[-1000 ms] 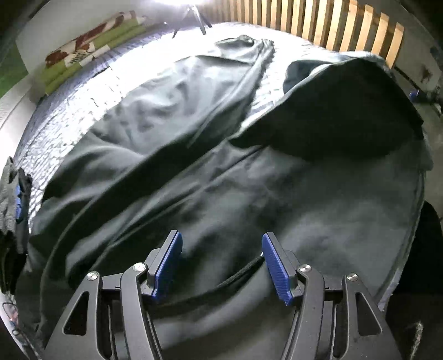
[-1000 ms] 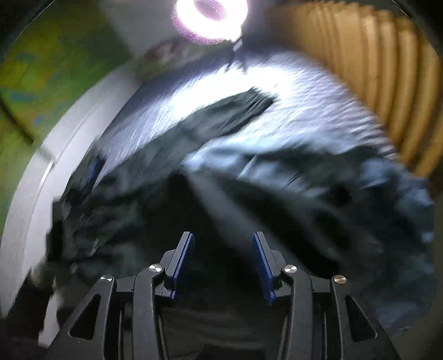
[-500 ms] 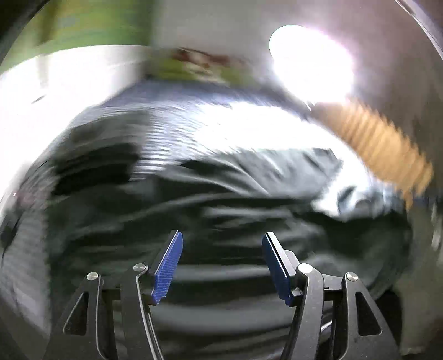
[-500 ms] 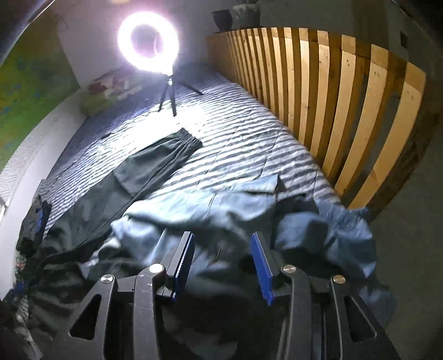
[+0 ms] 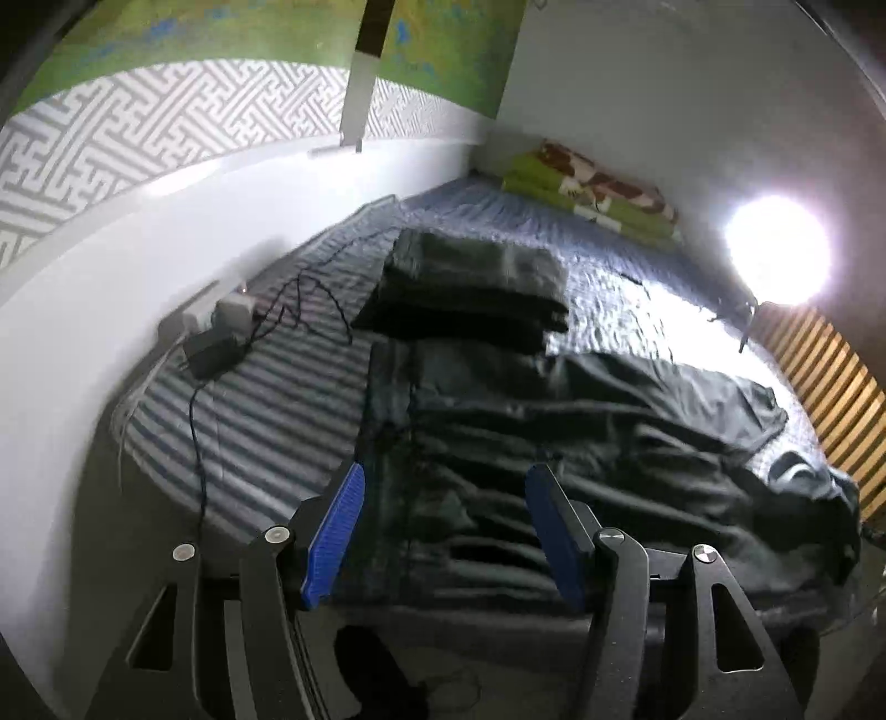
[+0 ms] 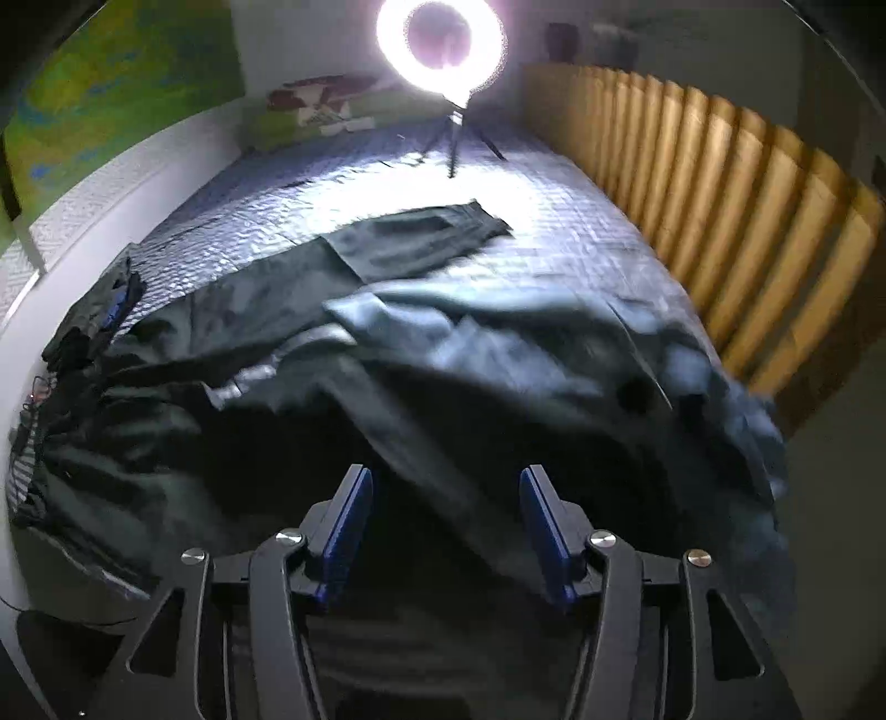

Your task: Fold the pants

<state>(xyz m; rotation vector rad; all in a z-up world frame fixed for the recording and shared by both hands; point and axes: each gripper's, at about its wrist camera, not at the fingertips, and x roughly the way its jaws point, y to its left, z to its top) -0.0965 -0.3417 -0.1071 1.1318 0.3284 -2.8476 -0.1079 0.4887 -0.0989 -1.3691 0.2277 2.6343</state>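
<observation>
Dark pants point(image 6: 498, 365) lie rumpled across the striped bed cover point(image 6: 554, 221), one leg point(image 6: 421, 238) stretched flat toward the ring light. My right gripper point(image 6: 446, 476) hovers over the crumpled near part. Its jaws are opening, and no cloth is pinched between the blue pads. In the left wrist view the same pants point(image 5: 609, 432) spread to the right. My left gripper point(image 5: 443, 476) stands open above their left edge with nothing in it. Beyond it a folded stack of dark garments point(image 5: 470, 288) rests on the bed.
A ring light on a tripod point(image 6: 443, 44) glares at the far end of the bed. A wooden slat rail point(image 6: 747, 221) runs along the right side. A power strip with cables point(image 5: 221, 327) lies by the white wall. A folded green blanket point(image 5: 598, 188) sits at the back.
The left wrist view has swung from over the pants toward the wall side, and the folded stack has come into sight. The right gripper's jaws have spread wider over the crumpled cloth.
</observation>
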